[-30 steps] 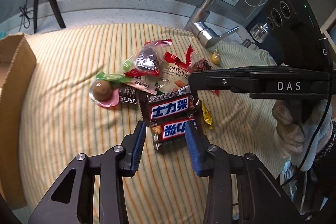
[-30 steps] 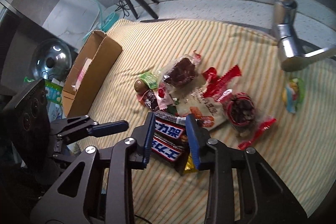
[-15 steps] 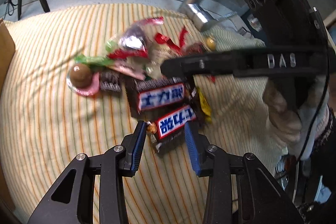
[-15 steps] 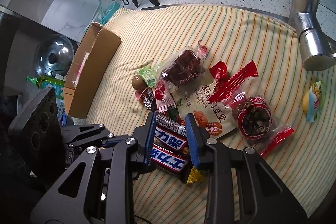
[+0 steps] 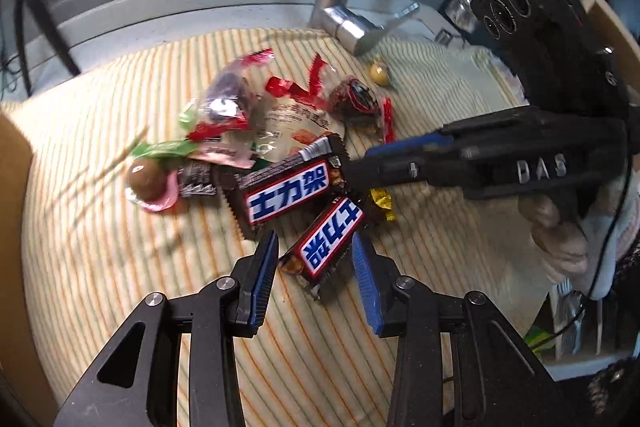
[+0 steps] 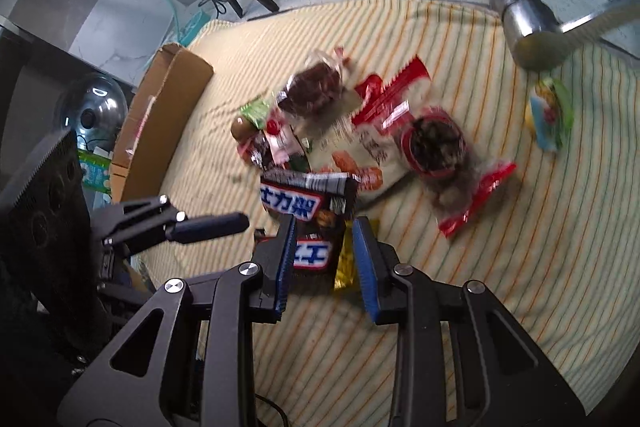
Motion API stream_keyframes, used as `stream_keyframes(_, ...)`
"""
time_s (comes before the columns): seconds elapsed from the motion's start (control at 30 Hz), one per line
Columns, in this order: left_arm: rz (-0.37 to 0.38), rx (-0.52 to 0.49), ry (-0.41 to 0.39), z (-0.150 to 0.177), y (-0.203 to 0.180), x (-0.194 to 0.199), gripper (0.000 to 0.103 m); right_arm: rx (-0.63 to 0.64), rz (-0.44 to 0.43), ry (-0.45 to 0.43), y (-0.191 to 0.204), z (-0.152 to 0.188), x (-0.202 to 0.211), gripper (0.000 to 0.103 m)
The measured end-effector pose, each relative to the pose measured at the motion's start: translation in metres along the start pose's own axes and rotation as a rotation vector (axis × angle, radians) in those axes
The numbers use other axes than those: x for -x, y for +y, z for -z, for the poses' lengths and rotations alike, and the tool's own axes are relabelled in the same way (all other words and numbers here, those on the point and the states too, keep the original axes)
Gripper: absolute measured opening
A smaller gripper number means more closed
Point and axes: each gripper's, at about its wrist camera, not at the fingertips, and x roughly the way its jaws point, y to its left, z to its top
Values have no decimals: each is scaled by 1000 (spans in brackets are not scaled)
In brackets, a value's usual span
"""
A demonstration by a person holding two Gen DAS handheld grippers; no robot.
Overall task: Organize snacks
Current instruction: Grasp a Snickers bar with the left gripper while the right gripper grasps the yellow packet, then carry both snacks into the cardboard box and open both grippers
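Lying between the left gripper's (image 5: 314, 263) parted jaws, the near Snickers bar (image 5: 326, 243) runs from 7 to 1 o'clock on the striped cloth (image 5: 100, 247), untouched. A second bar (image 5: 288, 193) lies beyond at 11 o'clock, its long axis running 8 to 2. The right gripper's (image 6: 324, 253) jaws stand apart over both bars and a gold candy (image 6: 346, 259). Farther snack packets blur together, uncountable.

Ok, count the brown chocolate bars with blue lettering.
2. The upper bar lies at the pile's near edge; the lower bar lies tilted just below it. Others may be hidden.
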Motion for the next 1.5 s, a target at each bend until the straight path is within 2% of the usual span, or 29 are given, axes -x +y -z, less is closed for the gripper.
stream_keyframes(0.07,7,-12,26,-3,-4,-10,37,2,21,12,-1,3,-5,31)
stream_keyframes(0.17,2,-22,56,-6,-7,-24,37,-19,32,13,-7,6,-7,19)
stream_keyframes(0.27,10,-36,60,-3,-15,-27,37,-48,26,11,-16,10,-5,18)
stream_keyframes(0.43,-34,-72,60,-9,-24,-38,34,-35,37,26,-13,16,-9,17)
stream_keyframes(0.6,-12,-33,50,-10,-18,-35,28,-76,22,-16,-21,21,-2,11)
stream_keyframes(0.97,37,89,11,6,0,-3,26,-161,-18,-109,-24,36,24,11)
stream_keyframes(1.23,-13,144,-96,10,28,48,26,-76,23,-187,20,28,41,11)
stream_keyframes(1.5,-110,248,-214,16,79,104,26,101,41,-263,100,-6,43,11)
